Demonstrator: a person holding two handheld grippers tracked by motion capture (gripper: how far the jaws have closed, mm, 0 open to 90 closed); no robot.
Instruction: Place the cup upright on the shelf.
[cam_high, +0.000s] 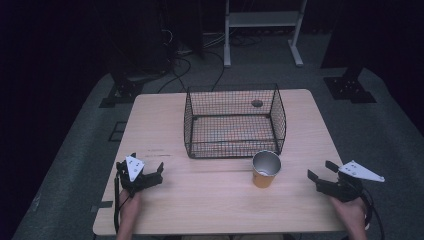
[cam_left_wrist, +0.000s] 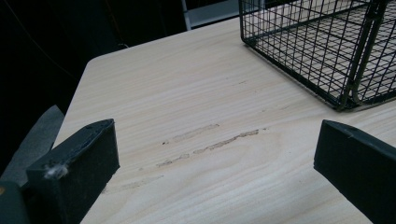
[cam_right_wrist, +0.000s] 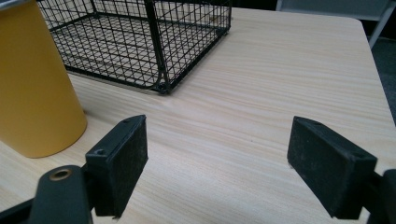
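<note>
Your right claw (cam_right_wrist: 217, 158) stands spread and empty, like your left claw (cam_left_wrist: 215, 158), so take the cup (cam_high: 266, 169), upright just before the basket (cam_high: 235, 120), gently mid-wall: it looks light, smooth, easily tipped

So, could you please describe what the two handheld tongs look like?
Both are black. The left tongs carry a small pale three-cornered plate with dark dots on top, and a black cable trails back beside the hand. The right tongs carry a longer pale three-cornered plate, with a cable looping by the wrist. Up close, each jaw ends in a flat, rectangular black pad. No sleeves are visible.
</note>
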